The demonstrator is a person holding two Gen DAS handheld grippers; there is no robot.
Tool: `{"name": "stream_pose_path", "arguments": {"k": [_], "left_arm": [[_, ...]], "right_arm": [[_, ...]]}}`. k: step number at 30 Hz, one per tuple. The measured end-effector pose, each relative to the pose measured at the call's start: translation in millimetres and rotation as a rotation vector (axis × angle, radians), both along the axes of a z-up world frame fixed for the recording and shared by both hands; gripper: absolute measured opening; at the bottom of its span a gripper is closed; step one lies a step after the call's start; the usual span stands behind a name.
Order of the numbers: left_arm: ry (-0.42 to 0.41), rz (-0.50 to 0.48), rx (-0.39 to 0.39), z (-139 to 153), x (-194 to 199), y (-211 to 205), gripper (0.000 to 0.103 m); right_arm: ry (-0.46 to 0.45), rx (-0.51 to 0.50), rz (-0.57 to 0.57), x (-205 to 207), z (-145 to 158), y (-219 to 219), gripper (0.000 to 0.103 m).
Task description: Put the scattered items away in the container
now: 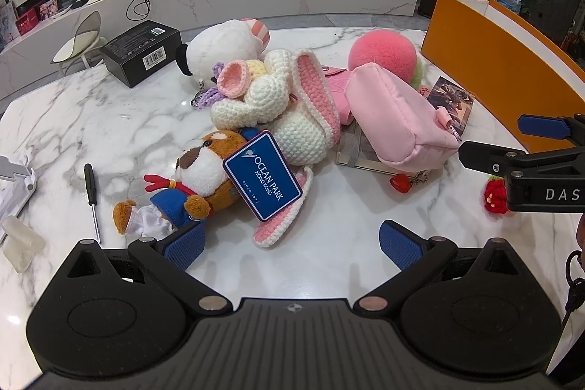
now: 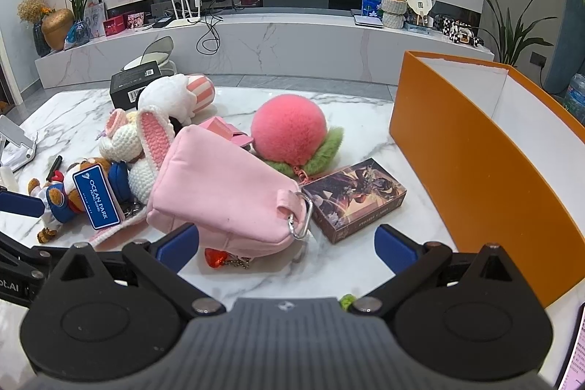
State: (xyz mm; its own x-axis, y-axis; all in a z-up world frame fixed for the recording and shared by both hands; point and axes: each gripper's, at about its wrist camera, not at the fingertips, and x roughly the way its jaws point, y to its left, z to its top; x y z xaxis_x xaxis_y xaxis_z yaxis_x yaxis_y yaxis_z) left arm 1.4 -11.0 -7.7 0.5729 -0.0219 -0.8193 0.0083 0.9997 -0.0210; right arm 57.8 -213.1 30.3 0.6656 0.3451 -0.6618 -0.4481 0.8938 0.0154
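A pile of items lies on the marble table: a brown dog plush with a blue Ocean Park tag, a crocheted bunny, a white plush, a pink pouch, a pink fluffy peach and a card box. The orange container stands at the right. My left gripper is open, just short of the dog plush. My right gripper is open, just short of the pink pouch; it also shows in the left wrist view.
A black box sits at the table's far left. A small screwdriver and white parts lie at the left edge. A red charm and a red knitted strawberry lie by the pouch. A TV bench stands behind.
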Motion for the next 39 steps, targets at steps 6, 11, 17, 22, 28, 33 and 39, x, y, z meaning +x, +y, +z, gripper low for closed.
{"name": "stream_pose_path", "arguments": {"k": [6,11,17,22,28,33,39], "left_arm": [[0.001,-0.002,-0.001,0,1,-1,0.103],[0.0,0.0,-0.003,0,1,-1,0.103],[-0.014,0.003,-0.011,4,1,1,0.103],[-0.065,-0.04,-0.01,33,4,0,0.103],[-0.112,-0.028,0.0,76,18,4,0.103],[-0.142,-0.087,0.069,87,41,6,0.103],[-0.19,-0.116,-0.001,61,70,28,0.103]], "right_arm": [[0.006,-0.01,-0.003,0,0,1,0.103],[0.0,-0.02,-0.002,1,1,1,0.103],[0.005,-0.016,0.037,1,1,3,0.103],[-0.038,-0.032,0.106,0,22,11,0.103],[-0.067,0.02,0.174,7,68,13,0.103],[-0.101,0.03,0.249,16,95,14,0.103],[-0.121,-0.027,0.363,31,93,24,0.102]]}}
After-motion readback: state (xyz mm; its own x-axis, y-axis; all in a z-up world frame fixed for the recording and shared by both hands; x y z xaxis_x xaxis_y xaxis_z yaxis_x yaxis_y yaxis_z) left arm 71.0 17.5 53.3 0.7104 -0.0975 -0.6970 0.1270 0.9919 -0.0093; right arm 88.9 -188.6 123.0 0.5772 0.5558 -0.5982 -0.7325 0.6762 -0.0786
